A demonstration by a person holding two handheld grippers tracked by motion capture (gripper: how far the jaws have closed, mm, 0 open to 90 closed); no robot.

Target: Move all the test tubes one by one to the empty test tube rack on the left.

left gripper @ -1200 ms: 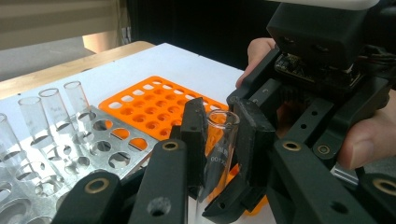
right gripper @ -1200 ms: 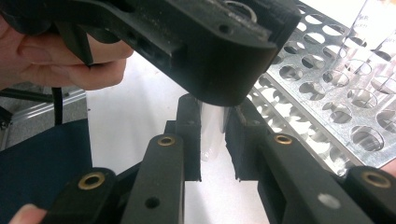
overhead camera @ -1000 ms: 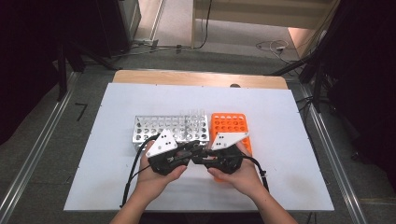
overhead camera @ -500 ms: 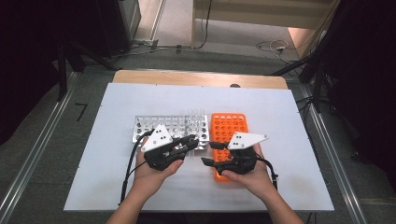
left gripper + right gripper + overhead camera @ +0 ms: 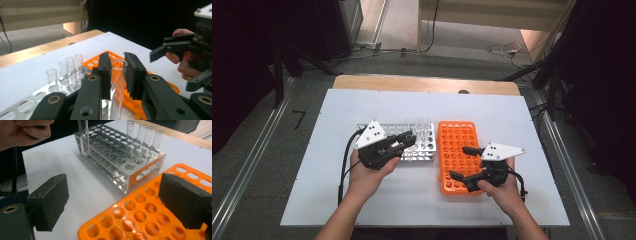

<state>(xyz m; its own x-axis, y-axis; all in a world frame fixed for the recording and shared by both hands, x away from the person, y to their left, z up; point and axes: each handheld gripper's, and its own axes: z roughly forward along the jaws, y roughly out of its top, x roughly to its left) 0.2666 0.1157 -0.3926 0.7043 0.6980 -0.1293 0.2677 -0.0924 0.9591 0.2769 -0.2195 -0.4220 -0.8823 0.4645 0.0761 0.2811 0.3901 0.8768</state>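
Note:
My left gripper [image 5: 408, 139] [image 5: 118, 58] is shut on a clear glass test tube [image 5: 117, 82], held upright over the near end of the clear acrylic rack [image 5: 424, 150]. The same tube [image 5: 83, 137] shows in the right gripper view, hanging above that rack [image 5: 120, 157]. Several empty tubes [image 5: 422, 122] [image 5: 142, 135] stand in the rack's far rows. My right gripper [image 5: 459, 162] [image 5: 116, 200] is open wide, with nothing between its jaws, low over the orange rack [image 5: 457, 135] [image 5: 140, 220].
The two racks sit side by side on a white table top [image 5: 512, 115], clear on the left, orange on the right. A wooden strip [image 5: 422, 82] runs along the far edge. The orange rack's holes hold nothing that I can see.
The two grippers were close together at the middle and have drawn apart. The left one went left with the tube. The right one went right over the orange rack, jaws open.

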